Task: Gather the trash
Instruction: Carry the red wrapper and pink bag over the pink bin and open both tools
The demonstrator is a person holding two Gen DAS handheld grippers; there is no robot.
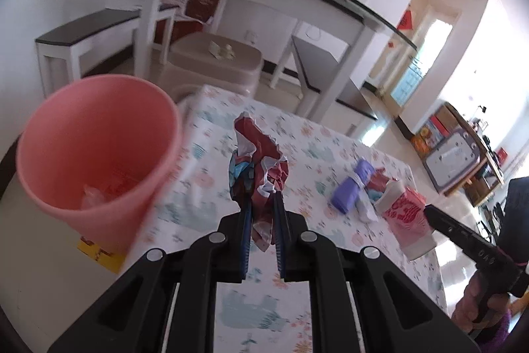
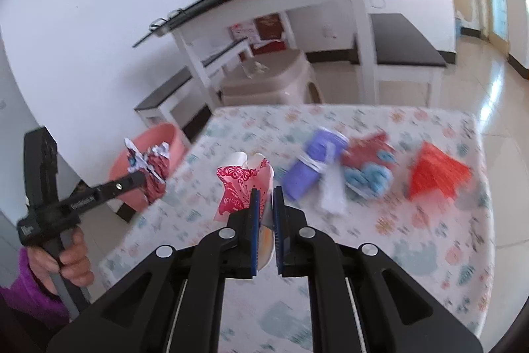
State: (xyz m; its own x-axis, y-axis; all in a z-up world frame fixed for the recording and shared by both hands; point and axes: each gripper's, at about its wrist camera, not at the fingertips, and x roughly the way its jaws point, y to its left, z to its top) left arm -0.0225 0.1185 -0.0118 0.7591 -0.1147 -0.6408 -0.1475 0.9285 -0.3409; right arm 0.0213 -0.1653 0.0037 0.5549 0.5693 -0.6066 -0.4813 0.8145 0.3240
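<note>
My left gripper (image 1: pixel 263 197) is shut on a crumpled red, white and blue wrapper (image 1: pixel 259 167), held up over the floral tablecloth (image 1: pixel 330 134). A pink bin (image 1: pixel 96 154) stands close on its left, with some trash at the bottom. My right gripper (image 2: pixel 266 192) is shut on a crushed paper cup (image 2: pixel 241 184) with a pink-red pattern, lifted off the table. From the right wrist view, the left gripper (image 2: pixel 142 177) with its wrapper (image 2: pixel 153 171) hangs just in front of the bin (image 2: pixel 165 138). The left wrist view shows the right gripper (image 1: pixel 427 210) and the cup (image 1: pixel 408 220) at the right.
On the cloth (image 2: pixel 396 237) lie a purple roll (image 2: pixel 314 161), a red-and-blue wrapper (image 2: pixel 367 167) and a red sheet (image 2: pixel 433 174). Beyond the table's far edge stand a beige stool (image 1: pixel 215 58), a white desk (image 1: pixel 334 22) and dark-topped benches (image 2: pixel 403 55). A person's hand (image 2: pixel 72 260) grips the left handle.
</note>
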